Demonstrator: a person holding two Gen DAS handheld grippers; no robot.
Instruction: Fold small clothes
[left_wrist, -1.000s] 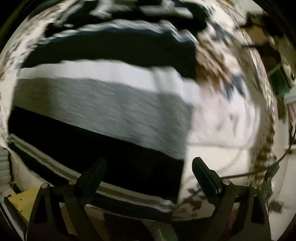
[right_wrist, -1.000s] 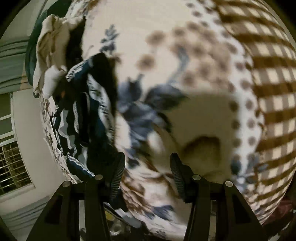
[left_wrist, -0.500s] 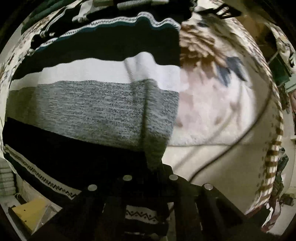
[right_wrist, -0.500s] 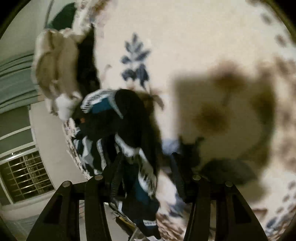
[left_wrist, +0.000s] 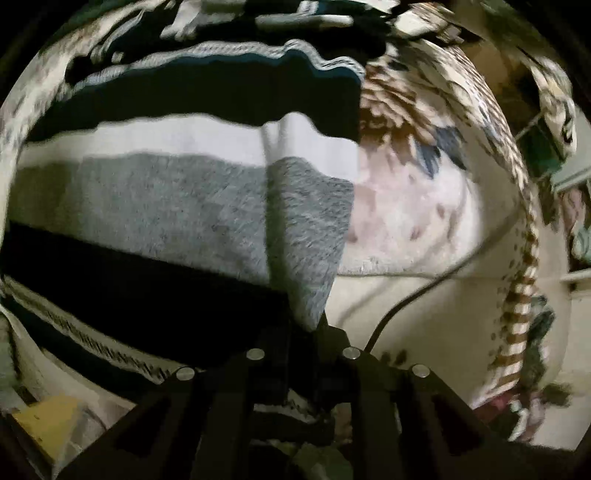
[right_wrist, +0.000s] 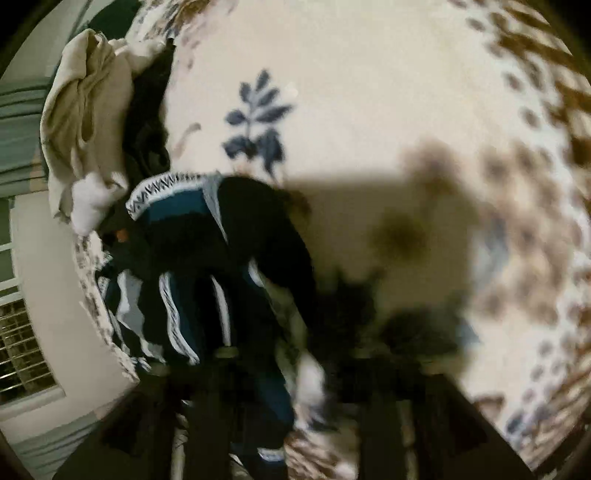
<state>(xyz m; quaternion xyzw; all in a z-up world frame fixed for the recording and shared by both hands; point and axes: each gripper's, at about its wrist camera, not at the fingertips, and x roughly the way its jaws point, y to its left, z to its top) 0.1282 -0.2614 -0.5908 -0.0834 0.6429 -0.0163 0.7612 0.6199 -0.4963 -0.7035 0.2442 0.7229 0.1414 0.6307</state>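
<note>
A striped knit sweater (left_wrist: 166, 206) with black, white and grey bands lies spread over a floral blanket (left_wrist: 406, 206). My left gripper (left_wrist: 306, 332) pinches its right edge. The cloth rises in a ridge to the pads, though the jaws are opening slightly. In the right wrist view, a bunched part of the dark blue, white-trimmed sweater (right_wrist: 221, 258) lies at the blanket's (right_wrist: 351, 92) left side. My right gripper (right_wrist: 295, 354) is blurred and hovers over its lower end. The fingers stand apart with cloth below and between them, not pressed.
A beige garment (right_wrist: 85, 110) and dark clothes are heaped at the blanket's far left. A black cable (left_wrist: 406, 299) runs across the blanket beside the left gripper. A yellow object (left_wrist: 44, 417) lies off the bed's edge. A barred window (right_wrist: 18, 350) sits beyond the left edge.
The left gripper has shut on the sweater's right edge and pulled up a ridge of cloth. The right gripper has swept left across the blanket onto the bunched dark sweater.
</note>
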